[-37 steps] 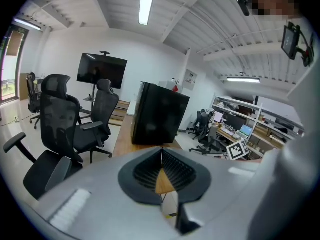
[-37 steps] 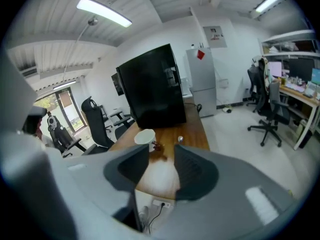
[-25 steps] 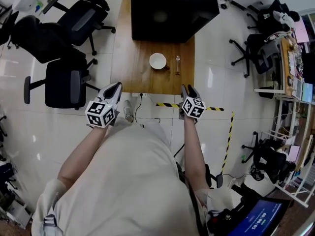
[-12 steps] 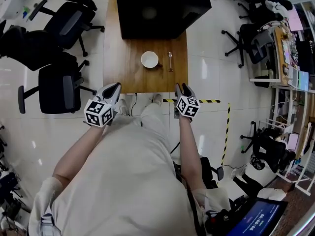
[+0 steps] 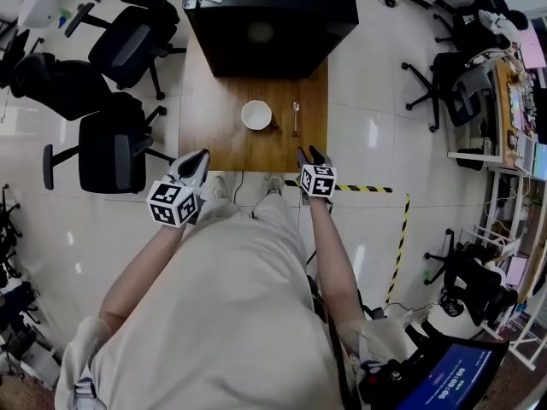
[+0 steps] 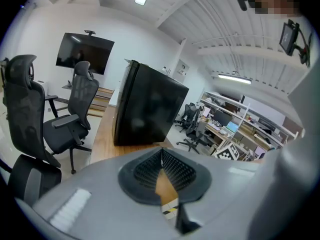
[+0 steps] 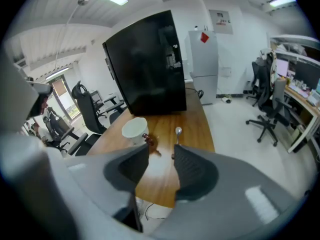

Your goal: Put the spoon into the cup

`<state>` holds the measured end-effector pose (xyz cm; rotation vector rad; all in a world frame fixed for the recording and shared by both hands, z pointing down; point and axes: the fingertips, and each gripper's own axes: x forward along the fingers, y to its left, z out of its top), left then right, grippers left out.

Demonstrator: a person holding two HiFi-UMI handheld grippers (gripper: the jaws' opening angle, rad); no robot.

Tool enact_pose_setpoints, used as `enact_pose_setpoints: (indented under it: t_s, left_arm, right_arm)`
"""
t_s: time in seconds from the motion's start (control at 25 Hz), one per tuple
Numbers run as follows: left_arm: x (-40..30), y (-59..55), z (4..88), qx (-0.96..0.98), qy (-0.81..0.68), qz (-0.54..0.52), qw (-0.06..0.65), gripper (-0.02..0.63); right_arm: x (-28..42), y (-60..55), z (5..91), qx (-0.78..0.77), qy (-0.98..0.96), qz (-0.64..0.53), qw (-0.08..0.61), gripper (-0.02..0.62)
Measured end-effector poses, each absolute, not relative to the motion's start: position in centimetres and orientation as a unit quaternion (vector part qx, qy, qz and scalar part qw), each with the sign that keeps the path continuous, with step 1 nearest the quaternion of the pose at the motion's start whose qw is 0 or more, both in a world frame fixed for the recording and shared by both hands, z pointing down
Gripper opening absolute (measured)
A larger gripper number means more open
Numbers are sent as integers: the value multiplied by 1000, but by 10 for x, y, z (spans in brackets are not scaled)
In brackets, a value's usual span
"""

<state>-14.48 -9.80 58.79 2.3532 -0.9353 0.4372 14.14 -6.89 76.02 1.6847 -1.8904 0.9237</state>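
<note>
The spoon (image 5: 295,118) lies flat on the wooden counter (image 5: 222,135), at about 3 o'clock of the white cup (image 5: 256,114) and a little apart from it, handle towards the person. Nothing has touched it yet. The right claw (image 5: 308,154) hangs at the counter's 6 o'clock edge with its jaws apart and nothing between them, and in its own view the spoon and cup lie beyond the gap. The left claw (image 5: 200,155) is off the counter's 7 o'clock corner, its jaws closed together at the tips on nothing. The likeliest slip, as I judge it, is at the pick-up. The spoon is thin and sits flush on smooth, glossy wood, so jaws that come down crooked could skid over the handle or shove it towards the 3 o'clock edge, which is close by. A grip far out on the handle may let the bowl swing. The cup looks light and stands free, so a knock from the claw or the spoon's tip at its rim could tip or slide it. A small brown piece (image 7: 147,139) touches the cup on the spoon's side. I cannot tell whether it is a handle, and it could snag the approach. A large black box (image 5: 269,15) fills the counter's 12 o'clock end. Around it are a pale, shiny tiled floor (image 5: 367,126), office chairs (image 5: 111,148) at 9 to 10 o'clock, striped tape (image 5: 359,188) at 5 o'clock and cluttered desks (image 5: 517,92) at 3 o'clock.
</note>
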Motion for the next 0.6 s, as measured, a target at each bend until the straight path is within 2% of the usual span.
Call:
enact_pose_setpoints:
  t_s: [0.6]
  left_arm:
    - [-131, -104, 584, 843, -419, 181, 284, -21]
  right_arm:
    - [148, -116, 873, 534, -684, 377, 324, 160]
